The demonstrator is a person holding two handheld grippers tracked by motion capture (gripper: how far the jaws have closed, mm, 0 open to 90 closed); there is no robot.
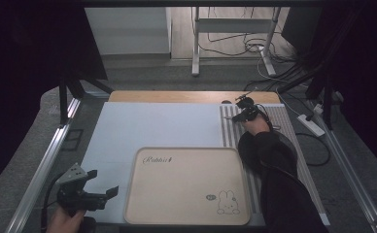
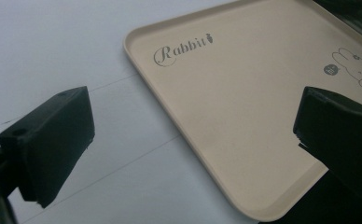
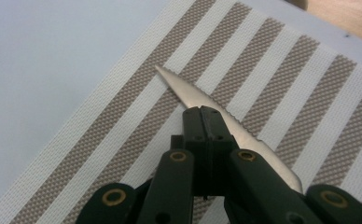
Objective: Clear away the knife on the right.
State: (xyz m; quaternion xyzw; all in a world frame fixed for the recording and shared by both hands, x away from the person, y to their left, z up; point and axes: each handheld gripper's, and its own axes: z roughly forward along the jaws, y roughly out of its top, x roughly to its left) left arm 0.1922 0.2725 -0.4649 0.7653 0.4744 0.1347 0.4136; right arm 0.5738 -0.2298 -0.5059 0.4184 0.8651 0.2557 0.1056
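Left tool point(image 1: 101, 187) sat nearest, low at the table's left front, jaws wide apart and empty, aimed at the near-left edge of the tray point(image 2: 226, 102). The tray lay flat on the pale mat point(image 1: 143, 128) and carried nothing.

Writing on the tray: script "Rabbit" with a small carrot mark at its far-left corner; a line-drawn rabbit at the near-right corner beside a small dark round badge, its characters too small to read. No other labels legible.

Farther off, at the right, the right tool point(image 3: 206, 114) was closed on a serrated knife point(image 3: 193, 95), gripping the blade itself about mid-length, tip pointing ahead just over the striped placemat point(image 3: 272, 84). Whether the blade touched the weave could not be told. Handle hidden under the tool.

Risks, as judged:
- Grip on smooth thin metal, not the handle; the knife could pivot or slide out between the jaws if swung or tipped.
- Serrations or tip could catch the placemat's weave and drag it if moved low.
- Left tool stood close to the tray rim; a careless advance could push the light tray sideways rather than grasp it.
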